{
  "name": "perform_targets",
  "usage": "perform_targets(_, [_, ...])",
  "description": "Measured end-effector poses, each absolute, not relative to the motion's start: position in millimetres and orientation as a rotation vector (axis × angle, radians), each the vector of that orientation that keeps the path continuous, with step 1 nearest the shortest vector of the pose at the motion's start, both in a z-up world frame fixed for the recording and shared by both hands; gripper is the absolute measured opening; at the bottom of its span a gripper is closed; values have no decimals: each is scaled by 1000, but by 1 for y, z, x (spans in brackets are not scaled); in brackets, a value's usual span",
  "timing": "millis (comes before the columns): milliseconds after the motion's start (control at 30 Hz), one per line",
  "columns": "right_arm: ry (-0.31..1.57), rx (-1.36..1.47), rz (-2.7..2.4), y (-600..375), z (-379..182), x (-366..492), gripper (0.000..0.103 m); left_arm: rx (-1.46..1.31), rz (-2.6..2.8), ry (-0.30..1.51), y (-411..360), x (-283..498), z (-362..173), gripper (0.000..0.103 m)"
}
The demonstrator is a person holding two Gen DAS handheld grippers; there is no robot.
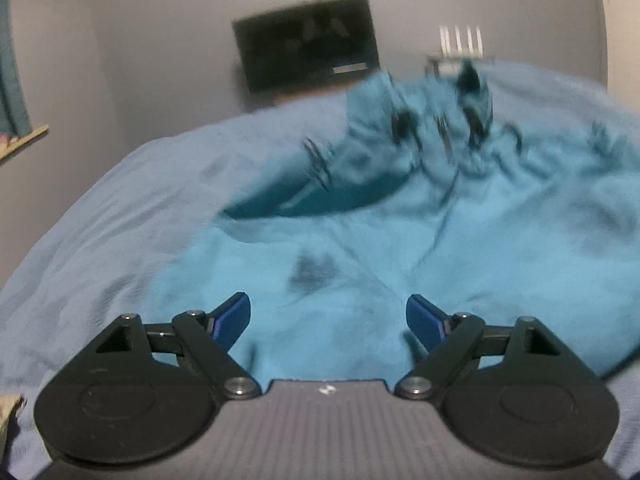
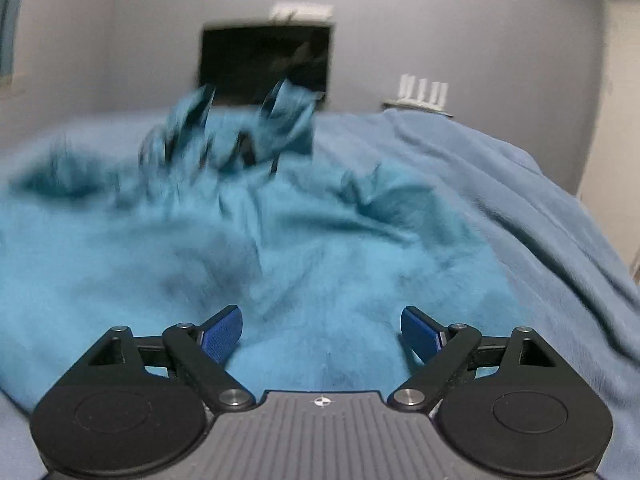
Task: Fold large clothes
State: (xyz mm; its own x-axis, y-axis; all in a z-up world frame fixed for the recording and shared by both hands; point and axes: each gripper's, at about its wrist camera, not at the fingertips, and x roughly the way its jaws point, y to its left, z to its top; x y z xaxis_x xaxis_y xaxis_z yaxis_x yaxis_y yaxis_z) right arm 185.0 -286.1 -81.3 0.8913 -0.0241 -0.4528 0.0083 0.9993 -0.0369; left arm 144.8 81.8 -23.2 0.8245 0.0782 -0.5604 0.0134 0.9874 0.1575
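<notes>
A big light blue blanket (image 1: pixel 120 208) covers the bed. A black screen (image 2: pixel 266 62) hangs on the gray wall (image 1: pixel 160 40).

Each view is taken from just behind a pair of tongs, low and close over the bed (image 1: pixel 100 216), and is aimed forward along the blue fingers toward the far wall. In the left wrist view the left tongs (image 1: pixel 328 318) are seen at the bottom edge, with the turquoise garment (image 1: pixel 360 260) filling the middle and right. In the right wrist view the right tongs (image 2: pixel 322 328) sit likewise at the bottom, and the garment (image 2: pixel 160 260) fills the middle and left. The garment, the bed cover (image 2: pixel 500 184), the dark screen (image 1: pixel 308 48) (image 2: pixel 266 60) and the white posts (image 1: pixel 460 38) (image 2: pixel 424 90) are shared by both views. Both pictures are blurred.
</notes>
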Motion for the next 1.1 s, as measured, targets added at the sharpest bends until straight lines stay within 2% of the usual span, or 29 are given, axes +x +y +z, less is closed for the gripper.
perform_targets(167, [452,188,-35,-314,-60,133,92,-123,59,657,131,106,-4,88])
perform_targets(400, [571,538,-65,-356,-72,103,92,-658,-3,837,182,95,-37,88])
perform_targets(533, [654,780,-63,-377,-100,98,92,-697,22,864,183,104,-54,88])
perform_targets(633, [686,828,-66,-380,-115,103,92,-744,7,859,182,117,-68,88])
perform_targets(900, [653,1029,-41,-394,-152,118,94,-862,-4,793,192,141,-95,88])
perform_targets(1100, [605,1073,-40,-399,-167,129,94,-912,-3,764,200,158,-112,87])
